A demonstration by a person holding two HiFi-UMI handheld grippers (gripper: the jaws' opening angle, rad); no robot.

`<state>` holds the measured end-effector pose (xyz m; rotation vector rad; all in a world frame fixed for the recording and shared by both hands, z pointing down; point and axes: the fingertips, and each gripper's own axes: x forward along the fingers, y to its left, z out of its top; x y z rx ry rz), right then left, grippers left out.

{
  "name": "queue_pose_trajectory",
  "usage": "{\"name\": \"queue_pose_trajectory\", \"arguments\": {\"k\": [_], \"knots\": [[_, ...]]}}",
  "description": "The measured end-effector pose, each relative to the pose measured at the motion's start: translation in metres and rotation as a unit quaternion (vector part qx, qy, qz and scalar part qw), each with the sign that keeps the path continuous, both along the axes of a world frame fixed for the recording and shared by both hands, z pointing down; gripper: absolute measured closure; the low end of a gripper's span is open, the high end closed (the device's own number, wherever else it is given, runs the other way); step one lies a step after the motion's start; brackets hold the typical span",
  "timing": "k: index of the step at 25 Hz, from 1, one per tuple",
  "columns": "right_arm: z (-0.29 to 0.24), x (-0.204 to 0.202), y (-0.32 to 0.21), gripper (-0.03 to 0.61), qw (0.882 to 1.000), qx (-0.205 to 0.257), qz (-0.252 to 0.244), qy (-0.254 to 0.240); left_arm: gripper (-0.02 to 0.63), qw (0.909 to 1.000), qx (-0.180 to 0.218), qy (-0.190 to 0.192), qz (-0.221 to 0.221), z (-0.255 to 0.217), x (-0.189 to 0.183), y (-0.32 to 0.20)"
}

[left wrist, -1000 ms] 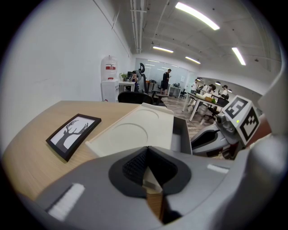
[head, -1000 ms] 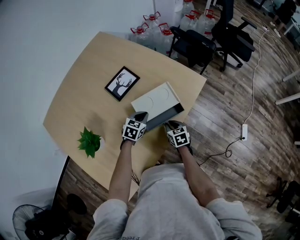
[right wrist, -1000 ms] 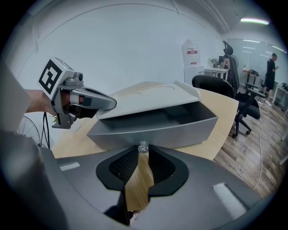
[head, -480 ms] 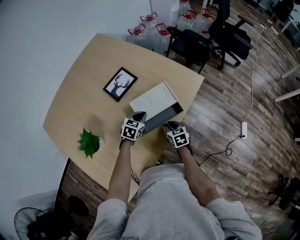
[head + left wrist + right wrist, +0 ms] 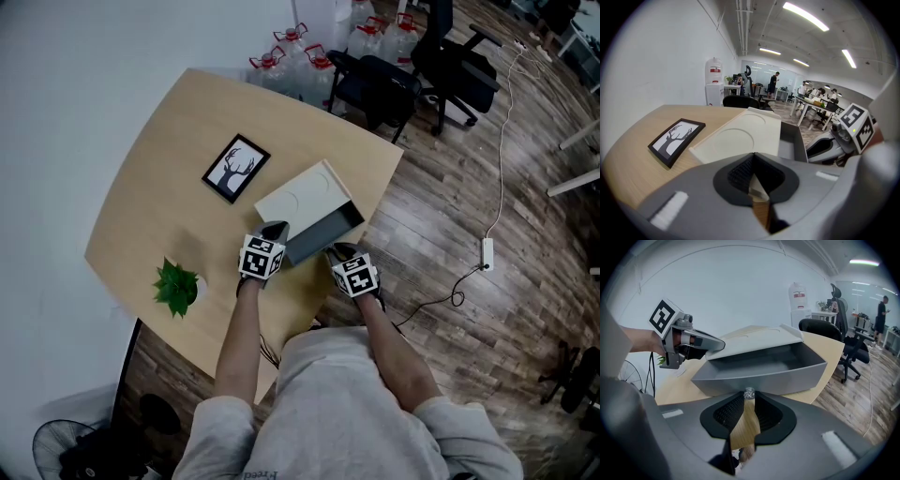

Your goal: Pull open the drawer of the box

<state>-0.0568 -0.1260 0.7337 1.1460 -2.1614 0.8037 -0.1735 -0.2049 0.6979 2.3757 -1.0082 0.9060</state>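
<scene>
A flat cream box (image 5: 302, 190) lies near the right edge of the wooden table (image 5: 159, 206). Its grey drawer (image 5: 325, 232) stands pulled out toward me, and in the right gripper view the drawer (image 5: 764, 366) looks empty. My right gripper (image 5: 336, 250) is at the drawer's front, its jaws (image 5: 749, 398) shut on the small clear knob (image 5: 749, 392). My left gripper (image 5: 272, 229) is shut, tips against the box's near left corner. The right gripper view shows the left gripper (image 5: 718, 345) touching the lid edge. From the left gripper (image 5: 753, 157) I see the box top (image 5: 736, 138).
A framed deer picture (image 5: 235, 168) lies behind the box and a small green plant (image 5: 177, 285) stands at the left. Black office chairs (image 5: 384, 84) and water bottles (image 5: 281, 58) stand beyond the table's far edge. A power strip (image 5: 487, 253) lies on the floor.
Both grippers keep their places at the box and the drawer stands about as far out as before. Only the head view has shifted slightly.
</scene>
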Motion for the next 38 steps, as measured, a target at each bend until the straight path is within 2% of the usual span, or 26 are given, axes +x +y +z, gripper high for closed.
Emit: {"name": "queue_pose_trajectory", "arguments": {"k": [38], "knots": [[0.007, 0.025, 0.038, 0.509, 1.0, -0.014, 0.012, 0.011, 0.561, 1.0, -0.002, -0.001, -0.002, -0.001, 0.001, 0.0]]}}
